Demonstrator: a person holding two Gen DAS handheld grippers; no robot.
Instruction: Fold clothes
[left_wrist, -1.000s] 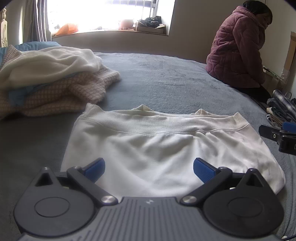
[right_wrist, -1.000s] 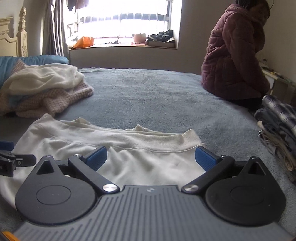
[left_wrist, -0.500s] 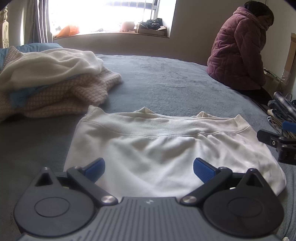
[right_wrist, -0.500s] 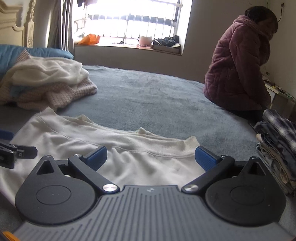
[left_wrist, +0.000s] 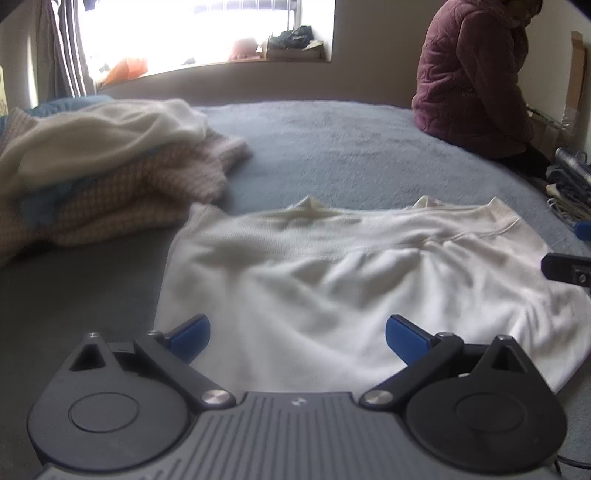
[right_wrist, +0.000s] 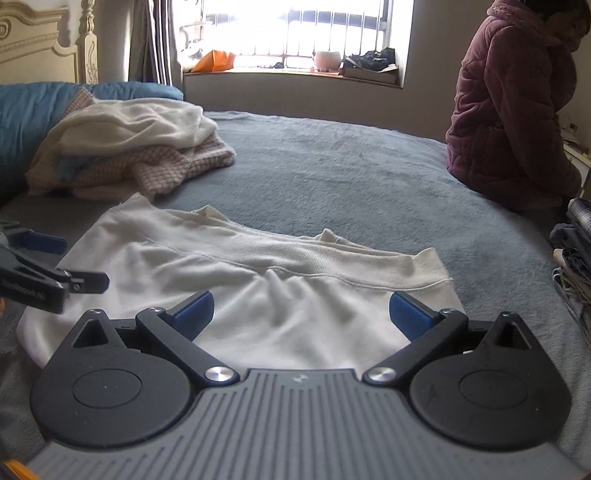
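Observation:
A cream-white garment (left_wrist: 325, 280) lies spread on the grey bed, its ribbed hem toward the far side, with soft wrinkles across the middle. In the right wrist view the same garment (right_wrist: 266, 291) fills the near centre. My left gripper (left_wrist: 297, 334) hovers open above the garment's near left part, nothing between its blue pads. My right gripper (right_wrist: 301, 312) is open above the near right part, also holding nothing. The left gripper's fingers (right_wrist: 55, 275) show at the left edge of the right wrist view; the right gripper's tip (left_wrist: 567, 267) shows at the right edge of the left wrist view.
A heap of unfolded clothes (left_wrist: 99, 162), white on pink knit, sits at the far left by a blue pillow (right_wrist: 33, 110). A person in a maroon jacket (right_wrist: 513, 107) sits on the far right edge of the bed. Folded clothes (right_wrist: 574, 251) are stacked at the right.
Both grippers have risen and drawn back a little, so the garment sits lower and farther in both views. The garment now shows more wrinkles across its middle. Both stay open.

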